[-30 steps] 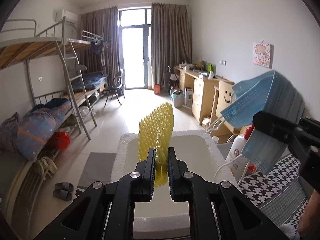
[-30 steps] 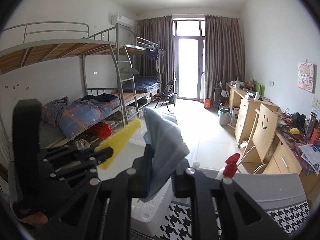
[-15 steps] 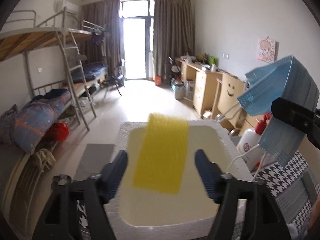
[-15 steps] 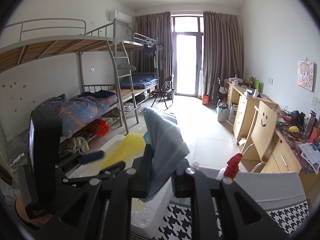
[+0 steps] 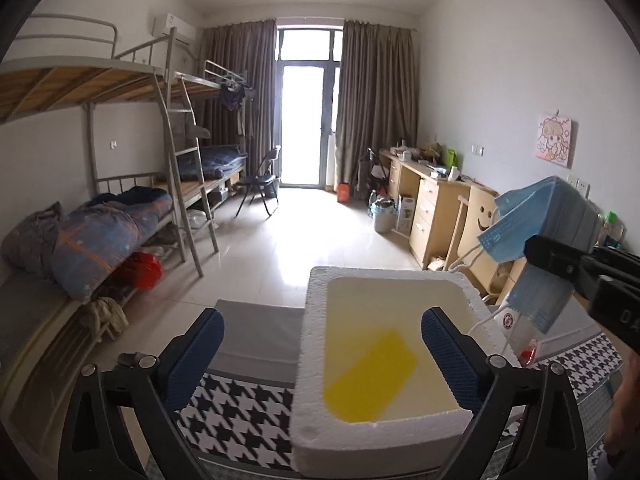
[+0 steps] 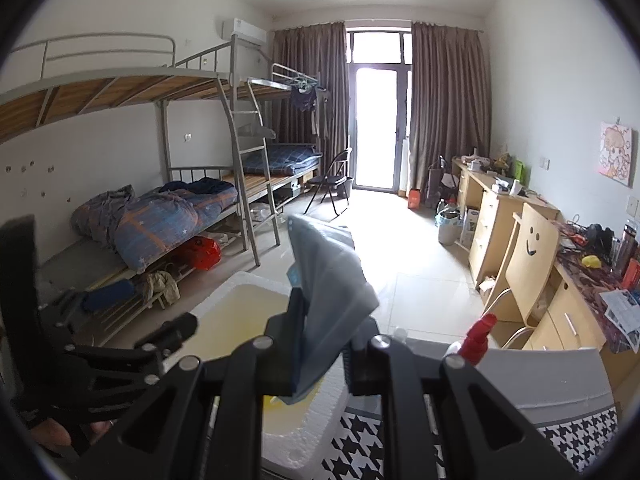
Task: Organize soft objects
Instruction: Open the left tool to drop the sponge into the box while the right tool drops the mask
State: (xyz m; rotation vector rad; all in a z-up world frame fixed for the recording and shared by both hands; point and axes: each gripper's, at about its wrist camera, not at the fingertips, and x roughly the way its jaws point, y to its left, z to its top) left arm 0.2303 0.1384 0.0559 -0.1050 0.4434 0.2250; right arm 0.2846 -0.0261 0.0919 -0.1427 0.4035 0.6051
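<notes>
A yellow sponge sheet (image 5: 370,376) lies flat on the bottom of a white foam box (image 5: 312,364). My left gripper (image 5: 322,350) is open and empty, just above the box's near left part. My right gripper (image 6: 320,340) is shut on a stack of blue face masks (image 6: 326,284), held upright above the box's right rim (image 6: 316,420). The masks also show in the left wrist view (image 5: 548,236), hanging from the right gripper's black finger (image 5: 560,260). The left gripper shows at the left of the right wrist view (image 6: 132,320).
The box stands on a houndstooth-patterned cloth (image 5: 240,412). A spray bottle with a red top (image 6: 478,338) stands right of the box. A grey board (image 6: 560,380) lies behind it. Bunk beds (image 5: 120,216) are at the left, desks (image 5: 432,204) at the right.
My left gripper opened and let go of the yellow sponge sheet, which dropped flat into the foam box. My right gripper kept its hold on the masks.
</notes>
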